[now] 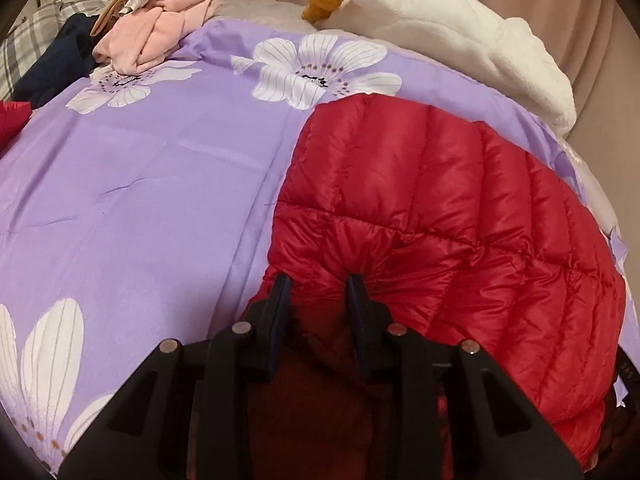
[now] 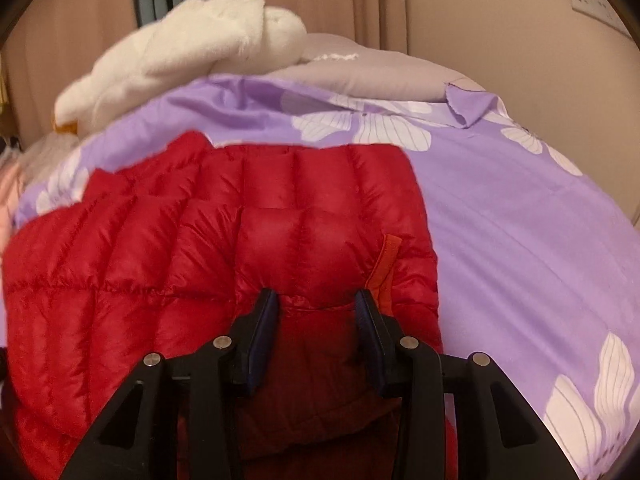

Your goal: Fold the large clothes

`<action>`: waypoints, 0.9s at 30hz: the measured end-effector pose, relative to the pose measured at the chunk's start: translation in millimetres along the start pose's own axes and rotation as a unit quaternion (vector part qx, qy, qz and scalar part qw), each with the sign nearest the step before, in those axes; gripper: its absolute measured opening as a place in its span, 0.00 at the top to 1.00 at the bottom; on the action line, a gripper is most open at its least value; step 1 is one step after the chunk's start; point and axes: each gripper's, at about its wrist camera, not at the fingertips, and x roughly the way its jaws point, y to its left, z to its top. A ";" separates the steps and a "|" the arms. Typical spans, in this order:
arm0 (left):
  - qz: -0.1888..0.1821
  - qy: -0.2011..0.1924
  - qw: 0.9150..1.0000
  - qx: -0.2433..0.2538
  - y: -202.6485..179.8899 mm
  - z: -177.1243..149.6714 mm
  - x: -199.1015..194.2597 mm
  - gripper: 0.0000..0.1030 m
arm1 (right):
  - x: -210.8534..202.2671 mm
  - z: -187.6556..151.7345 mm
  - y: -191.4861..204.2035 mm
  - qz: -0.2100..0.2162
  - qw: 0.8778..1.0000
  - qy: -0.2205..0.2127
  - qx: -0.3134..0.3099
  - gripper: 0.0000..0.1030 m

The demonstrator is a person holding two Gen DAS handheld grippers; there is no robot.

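Left gripper (image 1: 317, 280) and right gripper (image 2: 317, 295) each pinch a bunched near edge of the red down jacket (image 1: 440, 184), which lies on the bed's purple floral duvet (image 1: 160, 184). Judged mid-fold: next, carry both edges evenly over the far half.

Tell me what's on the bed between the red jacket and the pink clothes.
Nothing: in the left wrist view, only bare purple sheet lies between the jacket and the pink clothes.
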 end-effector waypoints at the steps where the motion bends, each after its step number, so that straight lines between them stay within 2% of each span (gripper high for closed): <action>1: 0.004 -0.001 1.000 0.004 -1.8 0.5 0.8 0.71 | 0.5 0.0 4.7 -0.011 1.000 0.000 -0.010 0.62; 5: 0.023 -0.001 1.000 0.019 -7.6 0.7 3.3 0.71 | 2.4 0.2 15.0 -0.029 0.999 0.001 -0.028 0.61; 8: 0.016 0.005 1.000 0.006 -1.8 1.0 -0.8 0.70 | -0.2 3.6 12.1 -0.027 0.999 -0.002 -0.023 0.61; 10: 0.015 0.018 0.999 0.023 -0.2 -0.2 -15.1 0.70 | -13.5 2.6 10.1 -0.032 0.999 -0.005 -0.026 0.61; 11: 0.025 0.022 0.999 0.039 0.0 -3.6 -27.0 0.52 | -23.3 1.2 8.5 -0.037 0.999 -0.007 -0.027 0.59; 12: 0.038 0.019 0.998 0.046 2.9 -8.4 -40.8 0.29 | -36.4 -1.8 6.5 -0.044 0.999 -0.013 -0.027 0.46; 13: 0.036 0.005 0.998 0.044 8.6 -14.5 -56.6 0.23 | -52.0 -6.3 2.2 -0.041 0.998 -0.024 -0.028 0.38; 14: 0.021 -0.009 0.999 0.031 17.1 -21.7 -73.1 0.21 | -62.5 -9.8 -1.8 -0.035 0.998 -0.031 -0.030 0.28; 15: 0.004 -0.012 1.000 -0.001 30.4 -28.7 -89.7 0.19 | -73.5 -15.0 -7.1 -0.032 0.998 -0.035 -0.030 0.24; 17: -0.031 0.011 0.998 -0.053 49.1 -40.0 -106.3 0.14 | -87.7 -26.1 -19.4 -0.033 0.999 -0.026 -0.021 0.24; 19: -0.075 0.038 0.992 -0.094 66.2 -54.8 -119.9 0.13 | -99.5 -42.0 -33.8 -0.032 0.999 -0.002 -0.007 0.24; 20: -0.080 0.044 0.991 -0.102 71.9 -63.9 -126.8 0.13 | -104.1 -49.1 -39.7 -0.029 1.000 0.009 -0.005 0.24; 23: -0.048 0.050 0.995 -0.065 73.3 -90.8 -147.3 0.13 | -123.6 -74.2 -59.8 -0.034 0.999 0.018 0.006 0.24; 25: -0.054 0.064 0.995 -0.050 73.9 -108.4 -156.3 0.13 | -136.5 -91.1 -75.1 -0.035 0.999 0.026 0.024 0.24; 27: -0.077 0.088 0.991 -0.061 78.8 -125.2 -160.8 0.14 | -147.2 -105.6 -88.8 -0.023 0.998 0.032 0.043 0.24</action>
